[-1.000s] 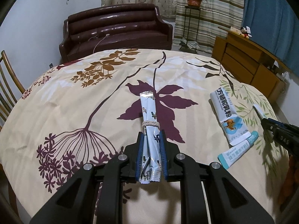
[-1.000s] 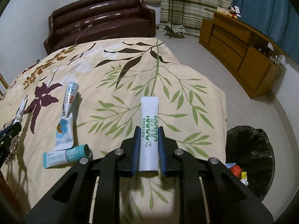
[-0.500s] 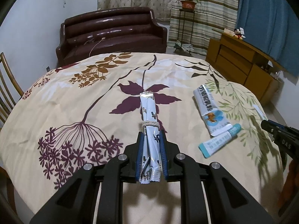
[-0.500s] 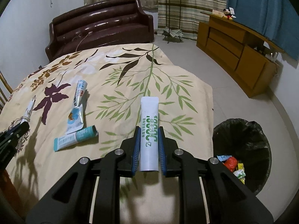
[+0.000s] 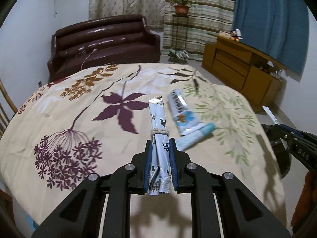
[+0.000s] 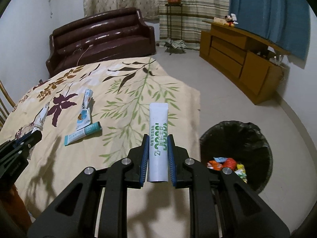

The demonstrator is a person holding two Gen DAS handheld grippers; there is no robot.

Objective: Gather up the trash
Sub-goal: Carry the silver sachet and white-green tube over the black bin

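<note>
A: Trash is held in both grippers. A bundle [image 5: 158, 130] of silvery sachets, tied with string, is clamped between the blue pads of the left gripper [image 5: 160, 148].

B: And the right gripper [image 6: 158, 146]?

A: It is closed on 1 white tube [image 6: 158, 138] with green print, pointed out past the table edge.

B: What is left on the table [image 6: 138, 91]?

A: 2 items are seen on the floral cloth: a blue-and-white pouch [image 6: 84, 113] and a teal-ended sachet [image 6: 83, 132], touching at 1 end.

B: Where is the bin [image 6: 237, 134]?

A: It is set on the floor beside the table, black-lined, with bright wrappers [image 6: 225, 163] inside.
</note>
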